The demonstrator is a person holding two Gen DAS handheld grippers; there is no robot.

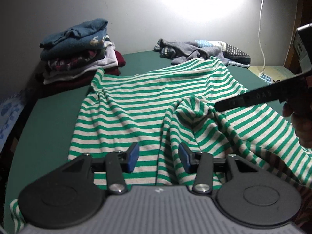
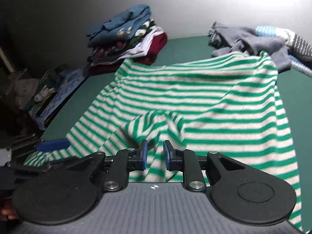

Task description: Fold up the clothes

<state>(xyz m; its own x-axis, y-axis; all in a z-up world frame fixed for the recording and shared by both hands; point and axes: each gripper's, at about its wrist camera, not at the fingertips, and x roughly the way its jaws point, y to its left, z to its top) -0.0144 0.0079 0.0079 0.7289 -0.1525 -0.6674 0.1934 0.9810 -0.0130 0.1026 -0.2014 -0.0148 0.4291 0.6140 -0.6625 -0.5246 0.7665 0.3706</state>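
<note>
A green-and-white striped shirt (image 1: 136, 101) lies spread and rumpled on the green bed cover (image 1: 44, 126). My left gripper (image 1: 159, 157) hovers over its near hem, blue pads well apart and nothing pinched between them. A black finger (image 1: 243, 99) of my right gripper reaches in from the right, its tip beside a raised bump of cloth (image 1: 195, 111). In the right wrist view the striped shirt (image 2: 204, 101) fills the middle. My right gripper (image 2: 155, 154) is over a bunched fold (image 2: 156, 124), pads a small gap apart, not pressing cloth. A blue pad of the left gripper (image 2: 51, 144) shows at the left.
A stack of folded clothes (image 1: 78, 54) (image 2: 126, 44) stands at the far left by the wall. A loose heap of grey and blue knitwear (image 1: 202, 50) (image 2: 253, 41) lies at the far right. A white cable (image 1: 261, 29) hangs to a power strip (image 1: 265, 77). A hand (image 1: 300, 124) is at the right edge.
</note>
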